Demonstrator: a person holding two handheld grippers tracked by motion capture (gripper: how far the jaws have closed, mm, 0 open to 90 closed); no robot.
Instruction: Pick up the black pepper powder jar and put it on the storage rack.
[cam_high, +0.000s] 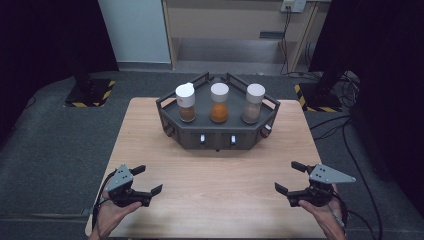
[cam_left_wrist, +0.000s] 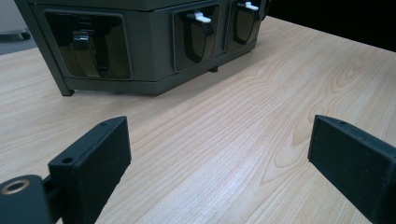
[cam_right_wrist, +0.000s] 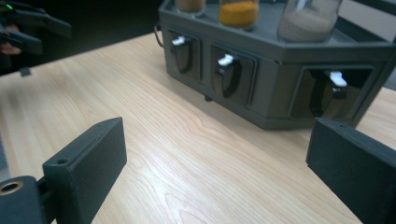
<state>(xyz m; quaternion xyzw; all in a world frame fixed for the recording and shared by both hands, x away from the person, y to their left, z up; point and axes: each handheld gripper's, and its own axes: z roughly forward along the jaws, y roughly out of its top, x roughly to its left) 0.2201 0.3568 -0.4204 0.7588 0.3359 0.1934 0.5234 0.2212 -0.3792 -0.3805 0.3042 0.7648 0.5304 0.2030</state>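
At the bottom of the high view, nearest the camera, the left gripper (cam_high: 148, 179) sits at lower left and the right gripper (cam_high: 290, 176) at lower right, each held in a hand (cam_high: 112, 212) that enters from the lower edge. Both are released: their black jaws stand wide apart with bare wood between them, grasping nothing. In the left gripper view the left gripper (cam_left_wrist: 219, 154) spreads across the bottom of the frame over the wooden table (cam_left_wrist: 261, 121), and in the right gripper view the right gripper (cam_right_wrist: 215, 158) does the same.

Beyond them, in the middle of the high view, the dark grey rack (cam_high: 218, 134) stands on the table, well apart from both grippers. Three white-capped jars stand upright on it in a row: the brown-filled jar (cam_high: 186, 103) at left, the orange-filled jar (cam_high: 219, 103) in the centre, the pale-filled jar (cam_high: 253, 104) at right. White levers (cam_right_wrist: 226, 59) show in recesses along the rack's front face.
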